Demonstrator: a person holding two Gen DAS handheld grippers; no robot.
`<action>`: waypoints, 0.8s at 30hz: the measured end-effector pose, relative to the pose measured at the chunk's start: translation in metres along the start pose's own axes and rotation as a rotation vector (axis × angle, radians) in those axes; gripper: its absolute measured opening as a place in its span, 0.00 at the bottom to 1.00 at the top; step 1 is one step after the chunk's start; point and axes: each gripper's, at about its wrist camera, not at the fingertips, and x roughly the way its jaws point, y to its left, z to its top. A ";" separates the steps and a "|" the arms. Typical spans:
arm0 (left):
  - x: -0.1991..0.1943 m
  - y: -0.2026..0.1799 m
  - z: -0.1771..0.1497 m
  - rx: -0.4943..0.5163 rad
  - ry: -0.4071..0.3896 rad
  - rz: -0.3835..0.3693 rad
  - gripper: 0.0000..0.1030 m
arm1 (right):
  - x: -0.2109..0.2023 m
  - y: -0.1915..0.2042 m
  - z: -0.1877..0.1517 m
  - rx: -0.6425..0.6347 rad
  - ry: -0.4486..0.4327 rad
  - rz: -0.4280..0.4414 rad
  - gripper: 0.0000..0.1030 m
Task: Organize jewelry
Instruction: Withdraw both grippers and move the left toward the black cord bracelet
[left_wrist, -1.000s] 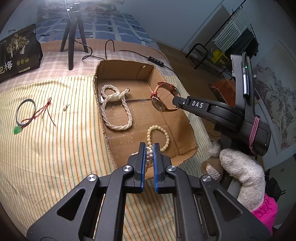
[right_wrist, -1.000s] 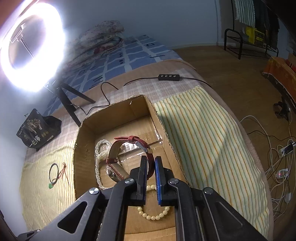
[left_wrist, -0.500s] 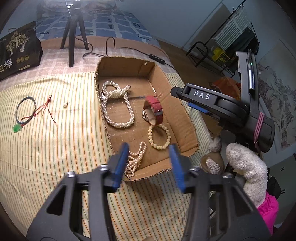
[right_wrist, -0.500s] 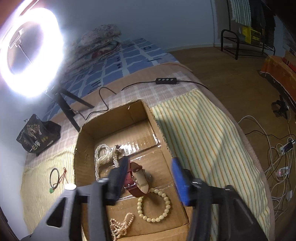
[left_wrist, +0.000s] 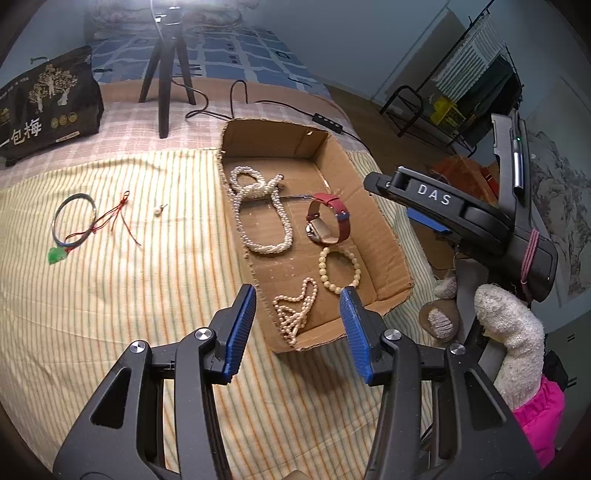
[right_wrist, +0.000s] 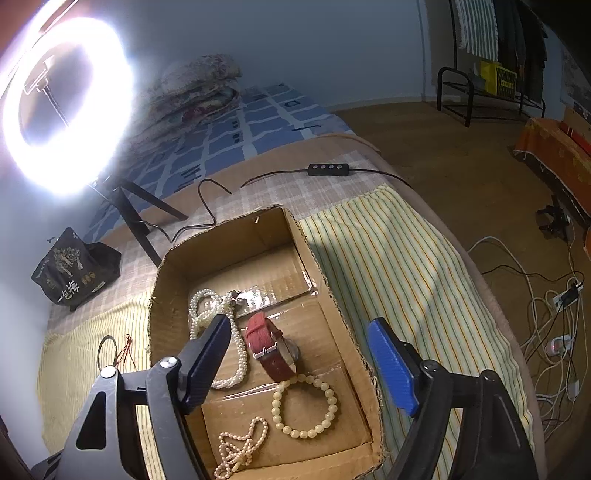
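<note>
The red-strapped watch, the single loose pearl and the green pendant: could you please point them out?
red-strapped watch (right_wrist: 271, 350), right wrist view, on its red strap.
loose pearl (left_wrist: 158, 211), left wrist view, on the bead.
green pendant (left_wrist: 55, 255), left wrist view, on the stone.

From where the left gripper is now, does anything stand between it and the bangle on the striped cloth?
Nothing visible does. The left gripper is open and empty, near the box's front corner. Between it and the bangle lies only bare striped cloth. The red cord and small pearl lie farther back.

Both jaws opened, dropping watch (right_wrist: 275, 350) and pearl strand (left_wrist: 295, 310) into box (left_wrist: 388, 236).
</note>
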 end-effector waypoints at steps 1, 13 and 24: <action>-0.001 0.002 0.000 -0.005 0.002 -0.005 0.47 | -0.001 0.002 0.000 -0.006 -0.001 0.000 0.79; -0.023 0.040 0.007 -0.041 -0.032 0.043 0.47 | -0.016 0.022 -0.005 -0.086 -0.021 0.030 0.84; -0.060 0.103 0.020 -0.136 -0.109 0.112 0.47 | -0.036 0.058 -0.011 -0.157 -0.041 0.121 0.85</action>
